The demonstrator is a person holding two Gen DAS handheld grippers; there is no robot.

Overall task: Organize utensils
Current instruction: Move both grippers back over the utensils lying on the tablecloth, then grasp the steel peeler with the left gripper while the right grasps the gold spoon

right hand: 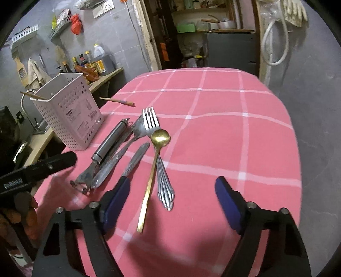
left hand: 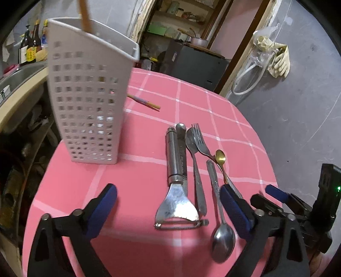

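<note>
Several utensils lie side by side on the pink checked tablecloth [left hand: 132,213]: a steel peeler [left hand: 177,176], a fork [left hand: 199,138], a small gold spoon [left hand: 220,157] and a steel spoon [left hand: 222,240]. My left gripper [left hand: 168,191] hovers open above the peeler, touching nothing. In the right wrist view my right gripper [right hand: 173,183] is open, with the handles of the gold spoon [right hand: 159,137] and the fork [right hand: 151,121] between its fingers, apart from the pads. A white perforated holder [left hand: 89,95] stands upright at the left with one chopstick [left hand: 85,15] in it.
A loose chopstick [left hand: 145,102] lies on the cloth behind the holder [right hand: 68,113]. A counter with bottles [right hand: 96,61] and a sink [left hand: 19,76] runs along the left. The table's rounded edge drops off at the right to a grey floor [left hand: 298,127].
</note>
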